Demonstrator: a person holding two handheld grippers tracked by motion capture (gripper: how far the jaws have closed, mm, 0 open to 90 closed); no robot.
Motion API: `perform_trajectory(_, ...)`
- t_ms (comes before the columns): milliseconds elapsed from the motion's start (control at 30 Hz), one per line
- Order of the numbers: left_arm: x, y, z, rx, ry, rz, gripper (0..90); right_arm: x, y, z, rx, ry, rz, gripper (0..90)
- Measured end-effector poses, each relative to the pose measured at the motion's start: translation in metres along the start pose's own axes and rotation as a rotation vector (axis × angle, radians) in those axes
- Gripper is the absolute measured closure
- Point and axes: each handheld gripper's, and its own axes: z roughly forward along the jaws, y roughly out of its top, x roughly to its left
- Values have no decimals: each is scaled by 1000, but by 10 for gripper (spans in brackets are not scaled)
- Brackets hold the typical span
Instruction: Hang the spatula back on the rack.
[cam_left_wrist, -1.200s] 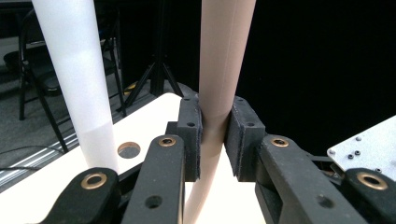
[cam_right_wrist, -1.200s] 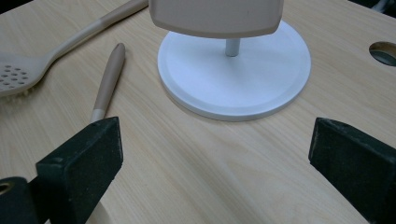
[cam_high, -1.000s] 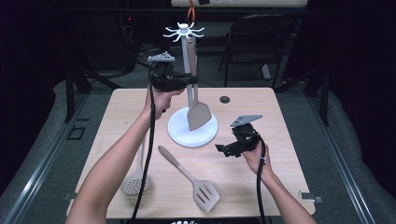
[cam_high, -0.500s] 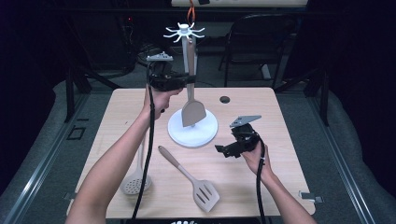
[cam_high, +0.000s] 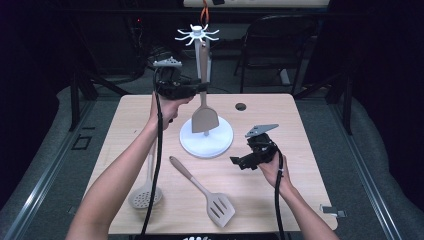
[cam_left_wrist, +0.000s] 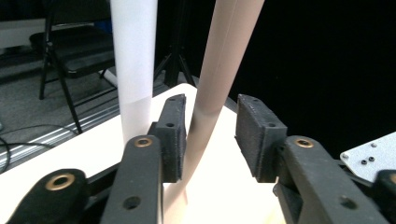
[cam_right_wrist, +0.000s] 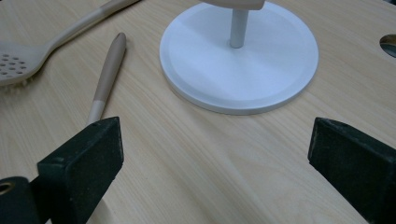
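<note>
the left gripper (cam_high: 197, 89) was up by the white stand (cam_high: 206, 141), and its jaws had just been opening. the turner (cam_high: 204, 107) hung on the stand's hook, its handle between the jaws. one pad (cam_left_wrist: 172, 135) touched the handle; the other stood clear, so the grip was loose. the right gripper (cam_high: 240, 161) rested low over the table (cam_high: 300, 150), jaws wide apart, holding nothing. a slotted turner (cam_high: 205, 192) and a skimmer (cam_high: 146, 192) lay on the table, near the person.

left gripper (cam_high: 200, 89) raised, jaws just opening — right gripper (cam_high: 239, 162) low, jaws wide.
</note>
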Motion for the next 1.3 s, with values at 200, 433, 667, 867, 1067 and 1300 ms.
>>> perform_trajectory(200,-2,-1,-8,7,10,23,639,0,-2,3,26,-2,-7,30)
perform_trajectory(433,-5,2,-21,1,29,52,705,-2,-5,6,51,-5,-8,33)
perform_trajectory(667,-6,7,-33,3,78,80,794,-4,-7,9,74,-14,-1,37)
perform_trajectory(867,-9,14,-42,-10,107,100,869,-5,-8,10,82,-15,-2,38)
perform_trajectory(1067,-13,19,-46,-14,131,128,900,-6,-9,11,92,-15,-4,39)
perform_trajectory(1300,-16,30,-52,-41,135,136,900,-7,-10,12,88,-19,-6,42)
